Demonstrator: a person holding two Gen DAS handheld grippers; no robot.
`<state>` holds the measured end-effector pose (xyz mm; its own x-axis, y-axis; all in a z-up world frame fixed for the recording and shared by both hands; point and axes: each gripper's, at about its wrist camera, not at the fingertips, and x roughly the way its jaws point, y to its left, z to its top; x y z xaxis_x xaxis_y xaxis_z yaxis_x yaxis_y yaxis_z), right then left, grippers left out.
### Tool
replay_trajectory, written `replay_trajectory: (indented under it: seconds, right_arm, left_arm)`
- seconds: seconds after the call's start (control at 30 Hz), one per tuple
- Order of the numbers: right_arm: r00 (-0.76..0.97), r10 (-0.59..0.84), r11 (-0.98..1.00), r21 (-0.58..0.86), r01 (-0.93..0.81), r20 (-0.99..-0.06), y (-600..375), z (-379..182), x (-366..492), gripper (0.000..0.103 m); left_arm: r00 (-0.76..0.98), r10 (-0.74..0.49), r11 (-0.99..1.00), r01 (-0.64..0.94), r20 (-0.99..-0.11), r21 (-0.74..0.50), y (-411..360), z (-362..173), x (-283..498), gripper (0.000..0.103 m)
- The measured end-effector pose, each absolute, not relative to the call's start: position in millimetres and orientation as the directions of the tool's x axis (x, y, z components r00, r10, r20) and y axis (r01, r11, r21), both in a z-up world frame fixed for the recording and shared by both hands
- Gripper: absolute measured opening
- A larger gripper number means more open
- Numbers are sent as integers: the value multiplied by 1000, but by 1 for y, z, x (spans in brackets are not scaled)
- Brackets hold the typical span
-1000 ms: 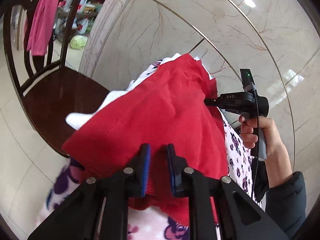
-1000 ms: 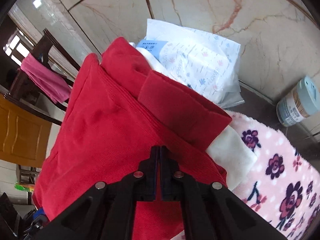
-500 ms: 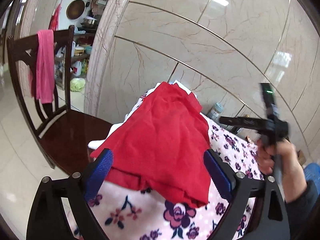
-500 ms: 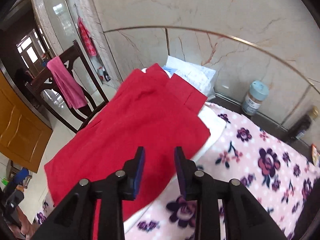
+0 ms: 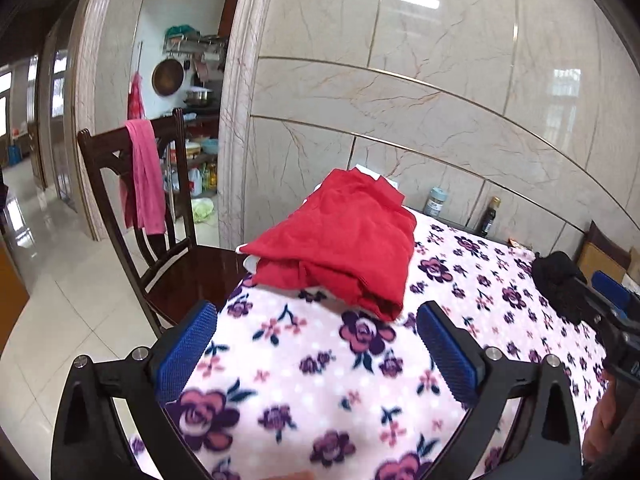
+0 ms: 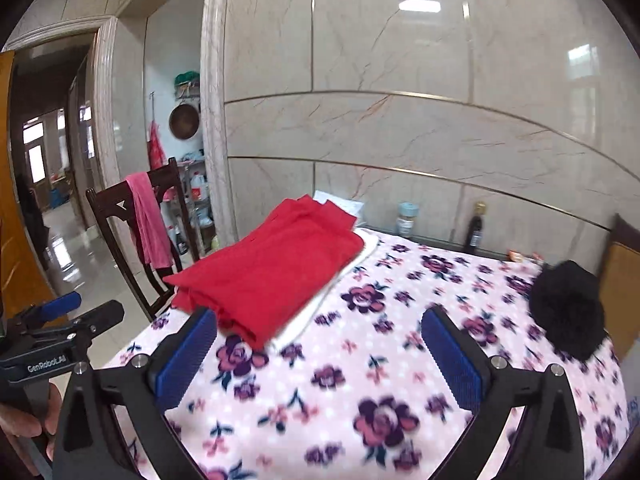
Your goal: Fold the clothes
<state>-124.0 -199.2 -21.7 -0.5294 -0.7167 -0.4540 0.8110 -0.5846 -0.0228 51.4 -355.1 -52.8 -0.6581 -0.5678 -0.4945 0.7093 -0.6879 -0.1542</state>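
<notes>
the pink towel hangs on the chair left of the folded red garment, which lies on the table's floral cloth. under the garment a white layer peeks out, mostly hidden. the left hand-held gripper and the right hand-held gripper have just been opening and stand wide, nothing between their pads. right of the garment sits a blurred black bundle, hard to identify.

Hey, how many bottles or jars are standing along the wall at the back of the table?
2: a pale jar with a light blue lid near the folded red garment, and a dark bottle to its right. The red pile may hide others.
</notes>
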Motion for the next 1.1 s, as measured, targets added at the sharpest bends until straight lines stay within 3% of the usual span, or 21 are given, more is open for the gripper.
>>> replay_trajectory:
  seconds: [0.5,1.1]
  right_arm:
    - [-612,-713,-651,-2,759,-341,-83,1,-43,102]
    - [-602,-720,-641,-3,768,-345,-79,-1,-34,102]
  left_arm:
    - [-689,-630,-724,688,-359,-50,-257,-13,92,102]
    - [-668,-687,-695,719,-288,-8,-247,13,97,102]
